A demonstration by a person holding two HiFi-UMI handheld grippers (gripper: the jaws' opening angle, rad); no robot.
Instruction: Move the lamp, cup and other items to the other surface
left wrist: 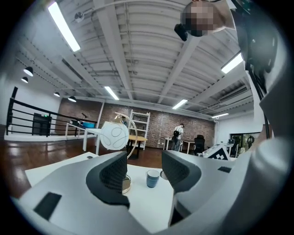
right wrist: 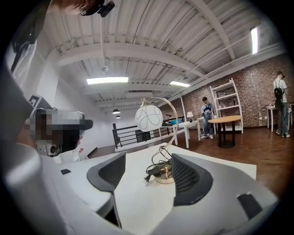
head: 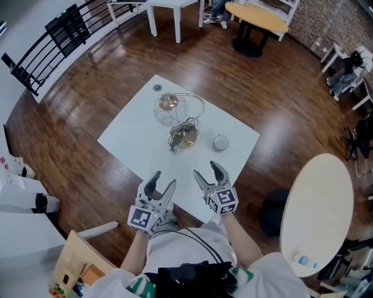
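A lamp with a white globe shade (head: 168, 105) and a curved wire arm stands on a brass base (head: 185, 138) near the middle of the square white table (head: 131, 139), its cord bundled at the base. A small cup (head: 221, 142) sits to its right. My left gripper (head: 159, 186) and right gripper (head: 207, 175) hover over the table's near edge, both open and empty. The left gripper view shows the globe (left wrist: 114, 136) and the cup (left wrist: 153, 178) ahead of the left gripper (left wrist: 143, 172). The right gripper view has the lamp base (right wrist: 161, 177) ahead of the right gripper (right wrist: 148, 173).
A small dark disc (head: 157, 88) lies near the table's far corner. An oval cream table (head: 317, 209) stands to the right with a dark stool (head: 274, 212) beside it. A round wooden table (head: 256, 17) and a white table (head: 169, 4) stand farther back. Black railing (head: 52, 43) runs along the left.
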